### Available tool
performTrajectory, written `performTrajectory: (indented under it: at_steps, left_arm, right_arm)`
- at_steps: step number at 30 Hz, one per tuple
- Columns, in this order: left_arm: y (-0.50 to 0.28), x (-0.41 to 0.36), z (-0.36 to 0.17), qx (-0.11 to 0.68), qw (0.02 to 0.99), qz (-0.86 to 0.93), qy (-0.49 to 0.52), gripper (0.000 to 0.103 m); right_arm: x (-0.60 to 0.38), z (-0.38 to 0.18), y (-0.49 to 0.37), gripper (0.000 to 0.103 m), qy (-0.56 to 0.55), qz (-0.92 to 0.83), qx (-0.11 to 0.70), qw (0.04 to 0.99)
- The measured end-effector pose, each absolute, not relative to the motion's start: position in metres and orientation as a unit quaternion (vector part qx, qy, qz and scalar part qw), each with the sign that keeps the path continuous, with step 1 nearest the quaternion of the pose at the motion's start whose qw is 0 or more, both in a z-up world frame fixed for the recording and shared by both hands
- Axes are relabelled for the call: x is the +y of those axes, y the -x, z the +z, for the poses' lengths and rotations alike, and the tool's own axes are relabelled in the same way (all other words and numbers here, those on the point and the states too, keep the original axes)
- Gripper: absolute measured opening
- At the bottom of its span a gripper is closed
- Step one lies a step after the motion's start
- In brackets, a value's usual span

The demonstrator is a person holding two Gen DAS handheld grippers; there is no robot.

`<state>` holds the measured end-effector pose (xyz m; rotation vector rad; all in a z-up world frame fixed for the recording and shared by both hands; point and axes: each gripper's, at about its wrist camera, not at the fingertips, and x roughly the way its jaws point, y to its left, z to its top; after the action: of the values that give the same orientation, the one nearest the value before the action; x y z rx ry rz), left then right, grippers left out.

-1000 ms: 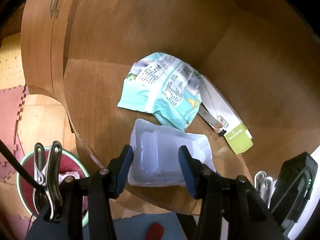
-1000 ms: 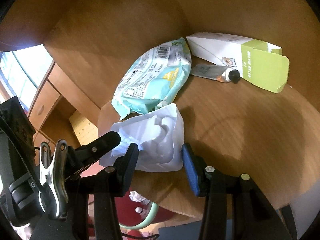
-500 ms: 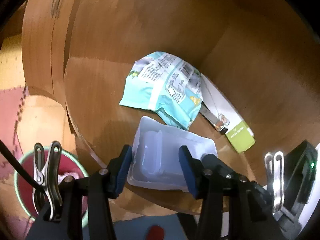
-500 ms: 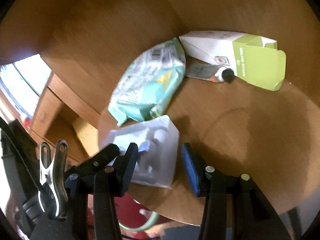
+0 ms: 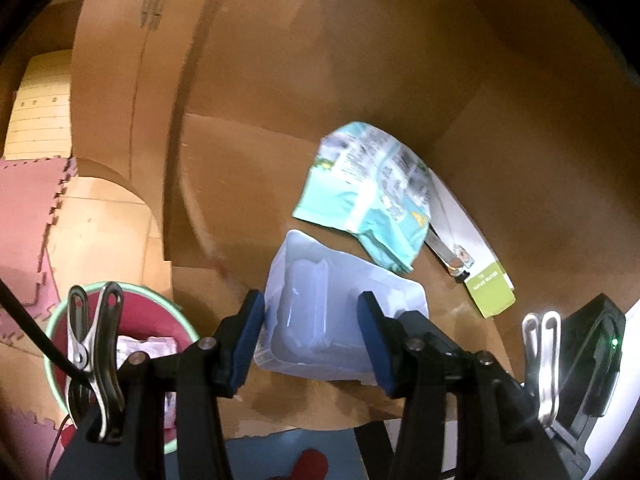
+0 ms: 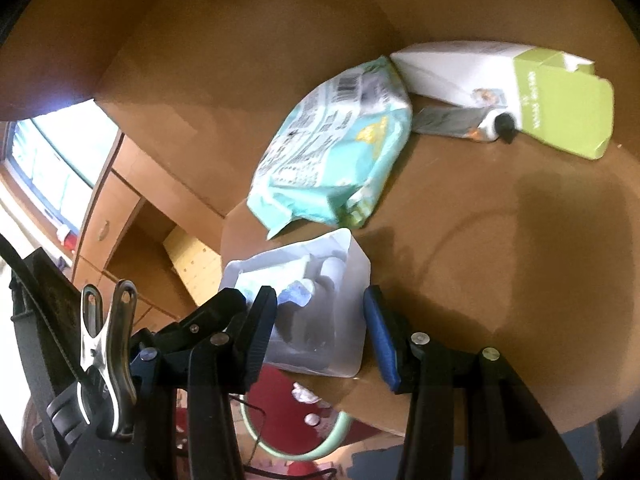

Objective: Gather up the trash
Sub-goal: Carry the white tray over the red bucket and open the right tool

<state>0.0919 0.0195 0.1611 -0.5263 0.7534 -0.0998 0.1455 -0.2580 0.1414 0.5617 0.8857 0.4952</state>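
2 tools (image 5: 310,334) (image 6: 320,330), half-wide, straddle the plastic tray (image 5: 340,312); wipes pack (image 5: 372,196) and carton (image 6: 520,92) lie beyond.

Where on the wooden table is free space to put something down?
Bare wood lies right of the white plastic tray, below the green-and-white carton. Another bare patch lies left of the teal wipes pack. The far corner is crowded: pack, tube and carton.

White plastic tray (image 5: 340,312) at table (image 5: 248,176) edge, between left gripper (image 5: 310,340) jaws.
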Motion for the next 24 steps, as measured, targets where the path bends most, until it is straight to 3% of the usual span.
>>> performTrajectory:
  at_steps: [24]
  left_arm:
    - [-0.026,0.158,0.115,0.368,0.864,0.039,0.341,0.05]
  right_arm:
    - [-0.102,0.133,-0.116,0.048,-0.155,0.325,0.439,0.823]
